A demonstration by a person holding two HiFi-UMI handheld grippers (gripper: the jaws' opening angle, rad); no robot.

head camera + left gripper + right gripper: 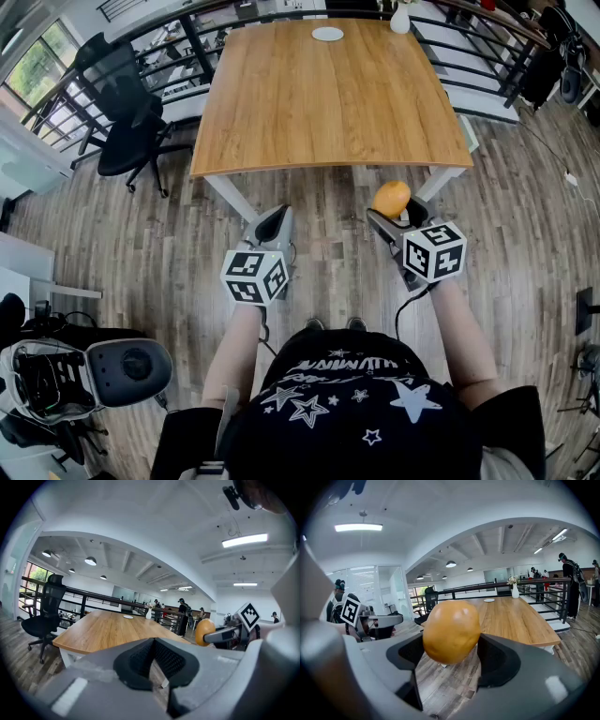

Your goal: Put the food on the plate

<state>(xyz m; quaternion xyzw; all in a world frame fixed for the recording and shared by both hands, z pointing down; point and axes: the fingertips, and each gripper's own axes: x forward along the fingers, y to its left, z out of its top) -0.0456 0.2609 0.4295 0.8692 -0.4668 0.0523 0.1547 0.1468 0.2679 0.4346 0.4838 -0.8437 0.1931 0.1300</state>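
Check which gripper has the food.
The right gripper: its jaws clamp the round orange food. The left gripper has nothing between its jaws.

plate (327,34) far on table (328,103), chair (127,112) left

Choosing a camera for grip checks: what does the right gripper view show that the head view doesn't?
Only the right gripper view: black pads pressing both sides of the orange food, and a ceiling light. Only the head view: the person's star-printed shirt and forearms. Both: the food, the wooden table, and the white plate at its far end.
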